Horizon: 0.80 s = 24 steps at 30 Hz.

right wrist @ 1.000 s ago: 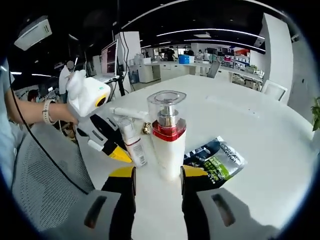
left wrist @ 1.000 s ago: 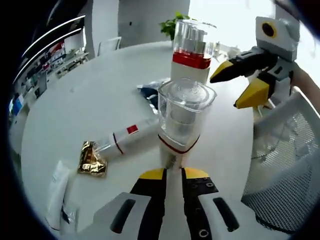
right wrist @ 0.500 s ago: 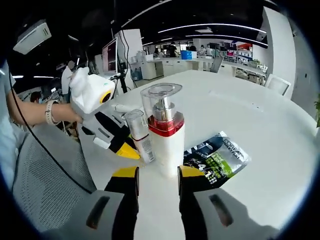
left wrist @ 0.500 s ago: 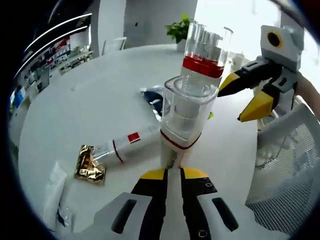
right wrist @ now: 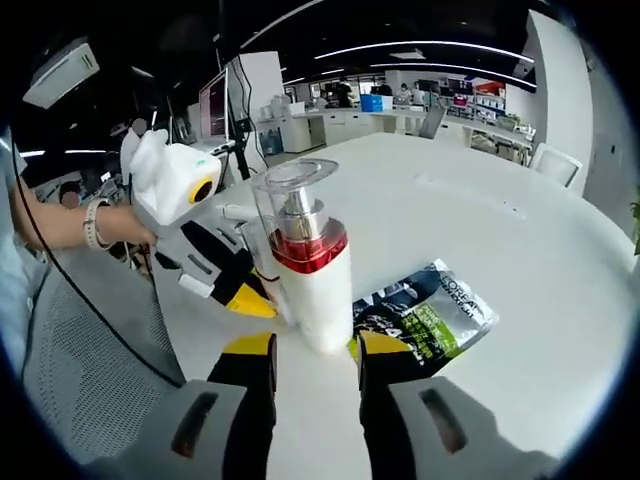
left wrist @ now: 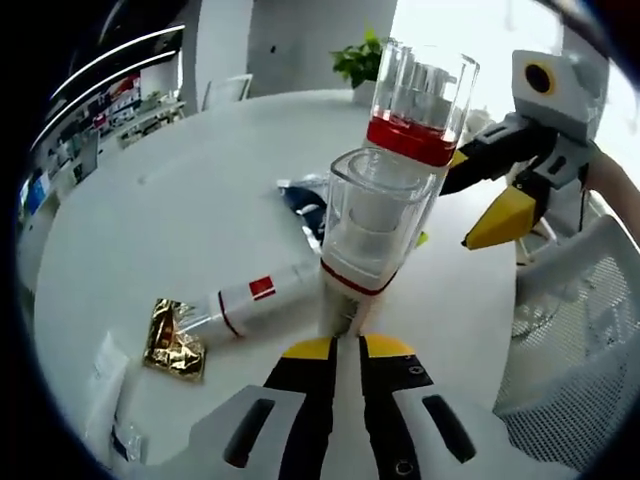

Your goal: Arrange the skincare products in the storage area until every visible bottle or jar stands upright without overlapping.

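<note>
My left gripper (left wrist: 348,348) is shut on the base of a small white bottle (left wrist: 372,235) with a clear cap and a thin red ring, holding it upright above the round white table (left wrist: 190,190). Right behind it stands a tall white pump bottle (left wrist: 415,125) with a red band and clear cap; it leans to one side. The tall bottle's (right wrist: 308,262) base sits between the tips of my right gripper (right wrist: 318,345), whose jaws stand apart. The left gripper (right wrist: 215,270) reaches in beside that bottle, and the small bottle (right wrist: 250,245) is mostly hidden behind it.
A white bottle with a red square (left wrist: 258,295) lies on its side next to a gold sachet (left wrist: 172,338). A white tube (left wrist: 100,385) lies at the near left. A dark green sachet (right wrist: 425,318) lies flat right of the tall bottle. A mesh chair (left wrist: 570,370) stands by the table edge.
The tall pump bottle now leans where it stood straight before. The small bottle held by my left gripper has come closer to it. Both grippers shifted only slightly.
</note>
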{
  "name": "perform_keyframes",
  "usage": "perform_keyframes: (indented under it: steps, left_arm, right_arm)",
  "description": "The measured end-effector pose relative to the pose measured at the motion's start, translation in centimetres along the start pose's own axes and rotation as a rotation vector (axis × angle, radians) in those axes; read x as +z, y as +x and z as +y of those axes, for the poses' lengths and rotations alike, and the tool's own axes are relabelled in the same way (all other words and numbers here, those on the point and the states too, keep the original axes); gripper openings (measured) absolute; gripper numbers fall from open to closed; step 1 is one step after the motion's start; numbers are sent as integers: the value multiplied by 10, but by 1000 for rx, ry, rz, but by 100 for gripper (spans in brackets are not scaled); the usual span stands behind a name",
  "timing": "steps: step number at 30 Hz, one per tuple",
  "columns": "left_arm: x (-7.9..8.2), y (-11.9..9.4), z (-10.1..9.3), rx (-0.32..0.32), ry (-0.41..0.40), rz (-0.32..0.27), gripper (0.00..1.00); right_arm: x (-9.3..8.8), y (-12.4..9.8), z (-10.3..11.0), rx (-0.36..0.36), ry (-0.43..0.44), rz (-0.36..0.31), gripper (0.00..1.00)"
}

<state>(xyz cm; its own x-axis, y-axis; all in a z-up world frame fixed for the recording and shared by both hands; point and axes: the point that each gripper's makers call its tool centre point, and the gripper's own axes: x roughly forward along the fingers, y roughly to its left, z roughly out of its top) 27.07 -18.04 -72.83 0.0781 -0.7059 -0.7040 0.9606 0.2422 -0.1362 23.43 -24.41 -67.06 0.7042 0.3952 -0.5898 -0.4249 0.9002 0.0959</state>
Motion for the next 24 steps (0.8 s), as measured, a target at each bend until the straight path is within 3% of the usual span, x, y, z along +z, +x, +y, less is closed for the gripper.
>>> perform_keyframes:
  steps: [4,6,9,10,11,14,20,24]
  left_arm:
    - [2,-3,-1,-2,21,-11,7]
    - [6,-4,0,1,90,-28,12]
    - [8,-5,1,6,110,-36,19]
    - [14,-5,-1,-7,189,-63,20]
    - [15,-6,-1,-2,205,-66,21]
    - [21,-5,-4,-18,223,-86,21]
    - [26,2,-5,-51,345,-102,19]
    - [22,3,-5,-60,302,-82,17]
  right_arm:
    - [-1,1,0,4,0,2,31]
    - [-2,2,0,7,2,8,31]
    - [-3,2,1,12,3,12,31]
    - [-3,2,2,12,3,11,31]
    - [-3,2,1,10,4,11,31]
    - [-3,2,1,11,5,12,31]
    - [-3,1,1,11,6,13,31]
    - [-4,0,-1,8,8,16,31]
